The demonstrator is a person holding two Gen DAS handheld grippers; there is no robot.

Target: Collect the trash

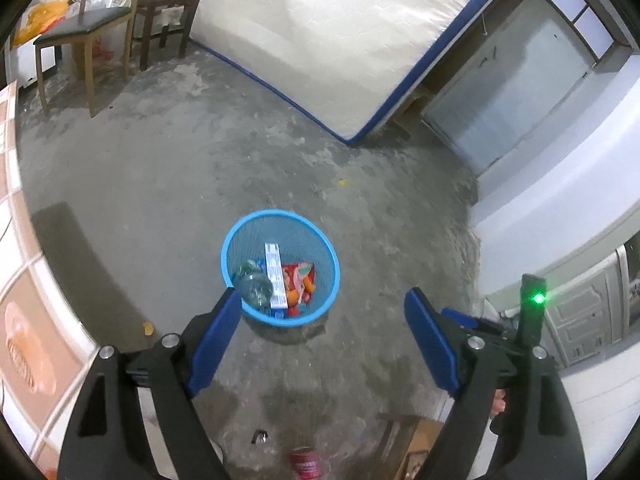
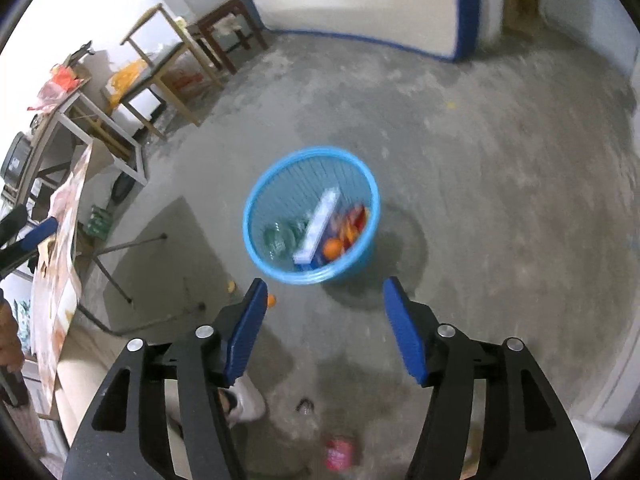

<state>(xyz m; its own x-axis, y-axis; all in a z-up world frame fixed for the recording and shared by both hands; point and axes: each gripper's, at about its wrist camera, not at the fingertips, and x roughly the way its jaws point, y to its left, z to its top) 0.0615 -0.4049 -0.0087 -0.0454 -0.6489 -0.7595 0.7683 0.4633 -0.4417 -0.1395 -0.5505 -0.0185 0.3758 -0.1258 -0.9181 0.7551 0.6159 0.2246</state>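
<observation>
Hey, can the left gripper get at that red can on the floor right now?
Probably yes: the left gripper is open and empty, and the red can lies on bare floor with nothing over it.

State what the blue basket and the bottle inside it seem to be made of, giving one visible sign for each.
Basket: probably plastic, smooth bright blue, with thin moulded ribs forming its see-through wall. Bottle: likely clear plastic, glossy; you can see through it.
</observation>
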